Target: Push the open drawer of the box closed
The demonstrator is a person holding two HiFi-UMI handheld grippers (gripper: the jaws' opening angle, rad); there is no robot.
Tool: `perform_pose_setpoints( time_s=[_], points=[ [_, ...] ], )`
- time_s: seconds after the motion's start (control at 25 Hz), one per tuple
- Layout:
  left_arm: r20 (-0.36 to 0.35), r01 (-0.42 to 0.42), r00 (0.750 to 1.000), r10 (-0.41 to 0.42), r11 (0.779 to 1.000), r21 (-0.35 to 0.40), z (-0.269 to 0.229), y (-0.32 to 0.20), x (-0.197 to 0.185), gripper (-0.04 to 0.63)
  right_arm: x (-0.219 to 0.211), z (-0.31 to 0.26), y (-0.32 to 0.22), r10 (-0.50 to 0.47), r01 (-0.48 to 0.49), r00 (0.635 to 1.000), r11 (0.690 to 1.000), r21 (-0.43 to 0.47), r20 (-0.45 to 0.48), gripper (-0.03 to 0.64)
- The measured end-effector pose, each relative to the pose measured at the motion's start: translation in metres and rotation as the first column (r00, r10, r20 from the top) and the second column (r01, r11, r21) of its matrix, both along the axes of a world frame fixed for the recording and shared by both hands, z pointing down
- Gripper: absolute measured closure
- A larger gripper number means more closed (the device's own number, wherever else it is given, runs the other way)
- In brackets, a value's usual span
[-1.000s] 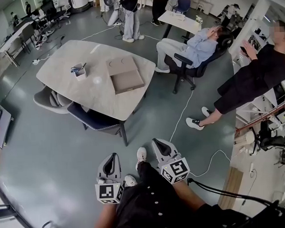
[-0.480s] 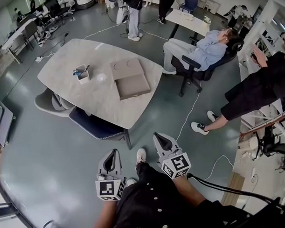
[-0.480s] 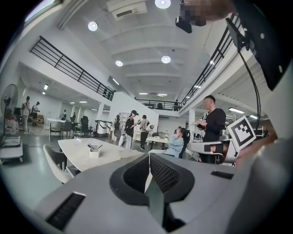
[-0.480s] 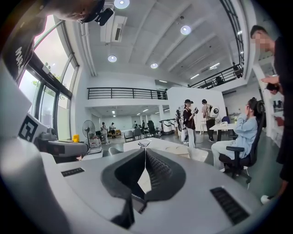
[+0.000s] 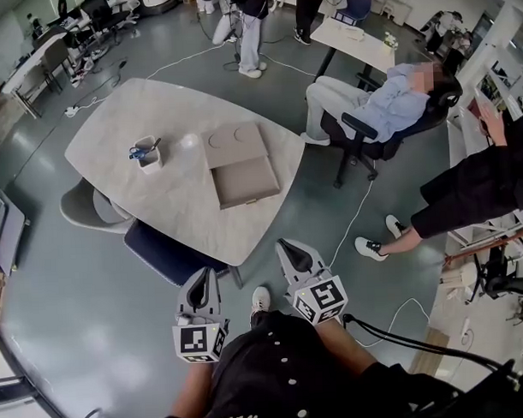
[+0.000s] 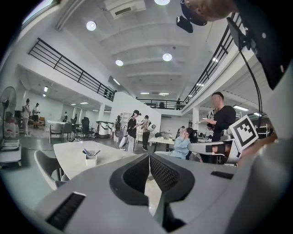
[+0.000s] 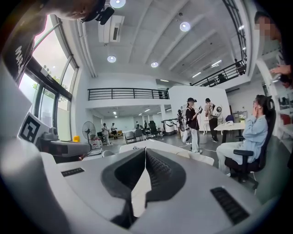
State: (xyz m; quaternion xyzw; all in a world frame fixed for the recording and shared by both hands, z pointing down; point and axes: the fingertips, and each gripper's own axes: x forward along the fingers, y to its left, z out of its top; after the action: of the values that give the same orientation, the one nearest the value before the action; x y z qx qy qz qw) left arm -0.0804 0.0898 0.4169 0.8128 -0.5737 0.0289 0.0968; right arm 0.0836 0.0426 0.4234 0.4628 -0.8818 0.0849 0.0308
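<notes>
A flat tan box [image 5: 234, 138] lies on the pale oval table [image 5: 150, 195]. Its drawer [image 5: 246, 180] is pulled out toward the near edge. My left gripper [image 5: 203, 279] hangs level just short of that edge, its jaws shut and empty. My right gripper [image 5: 289, 248] is beside it, a little further forward, also shut on nothing. Both are well away from the drawer. In the left gripper view the jaws [image 6: 149, 156] meet in front of the table. The right gripper view shows closed jaws [image 7: 145, 150] with the tabletop beyond.
A white cup of pens [image 5: 146, 153] stands left of the box. A blue chair [image 5: 165, 254] is tucked under the near edge and a grey chair [image 5: 86, 206] under the left side. A seated person [image 5: 386, 105], a standing person [image 5: 475, 188] and a floor cable [image 5: 348, 226] lie to the right.
Both grippers have travelled forward together toward the table, which now sits closer and lower in the head view. Their jaws stayed shut.
</notes>
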Motion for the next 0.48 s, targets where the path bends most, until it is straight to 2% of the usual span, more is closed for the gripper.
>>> perform_pose_setpoints(
  time_s=[0.48],
  points=[
    [0.016,0.052,0.998,-0.052,0.999,0.007,-0.007,-0.061,0.016,0.578,0.013,0.006,-0.066,-0.052,0.053,0.998,0.998,-0.031,0.021,0.618]
  ],
)
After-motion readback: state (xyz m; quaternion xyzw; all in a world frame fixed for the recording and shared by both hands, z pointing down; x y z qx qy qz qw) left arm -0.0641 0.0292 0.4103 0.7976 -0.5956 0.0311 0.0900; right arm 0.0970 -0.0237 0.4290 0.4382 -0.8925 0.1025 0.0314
